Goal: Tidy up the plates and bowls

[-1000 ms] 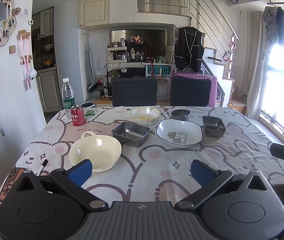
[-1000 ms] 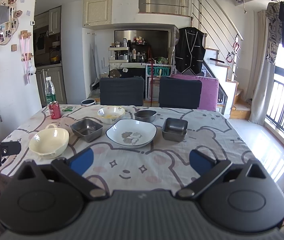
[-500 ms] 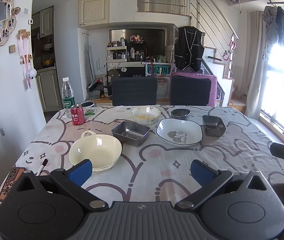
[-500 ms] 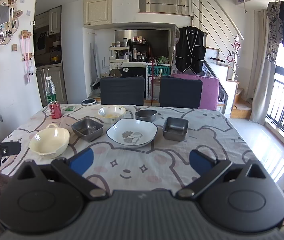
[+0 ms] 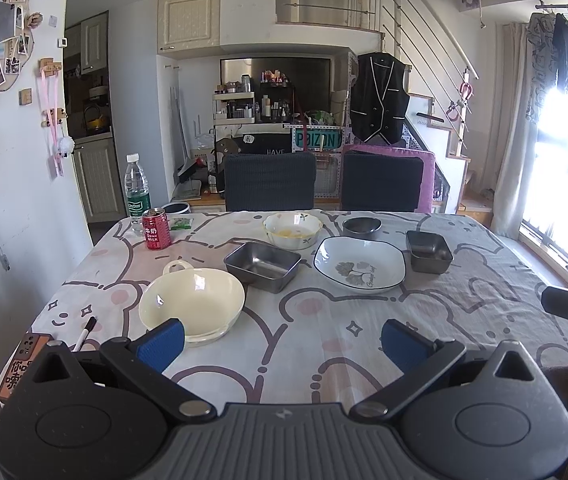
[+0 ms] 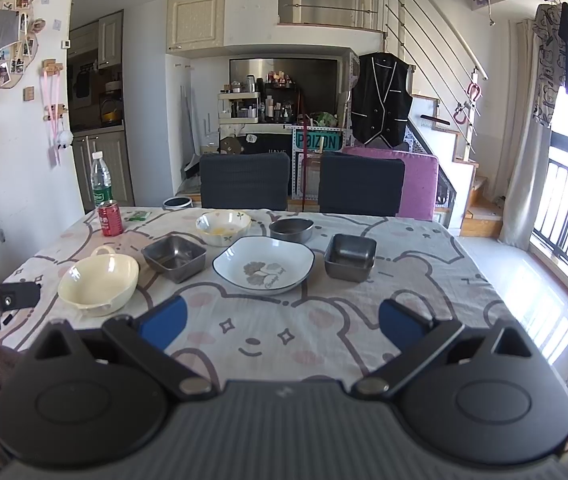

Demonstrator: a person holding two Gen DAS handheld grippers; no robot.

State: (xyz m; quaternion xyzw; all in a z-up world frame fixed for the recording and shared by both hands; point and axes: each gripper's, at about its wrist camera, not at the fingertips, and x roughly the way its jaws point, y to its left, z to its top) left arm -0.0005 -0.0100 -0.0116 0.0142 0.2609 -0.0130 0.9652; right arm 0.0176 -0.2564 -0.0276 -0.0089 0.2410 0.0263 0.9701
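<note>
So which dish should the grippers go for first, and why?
Probably the left gripper should ease forward to the cream handled bowl. It sits nearest that gripper, both grippers are open and empty, and nothing on the bear-print tablecloth is stacked yet.

Cream bowl (image 5: pixel 192 304) near rim behind left gripper's finger pad (image 5: pixel 162 344). Orange box (image 5: pixel 18 364) at table's left corner half hidden; print unreadable.

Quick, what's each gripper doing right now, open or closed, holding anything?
Left gripper: open, holding nothing, held above the table's near edge.
Right gripper: open, holding nothing, also short of the dishes.
</note>
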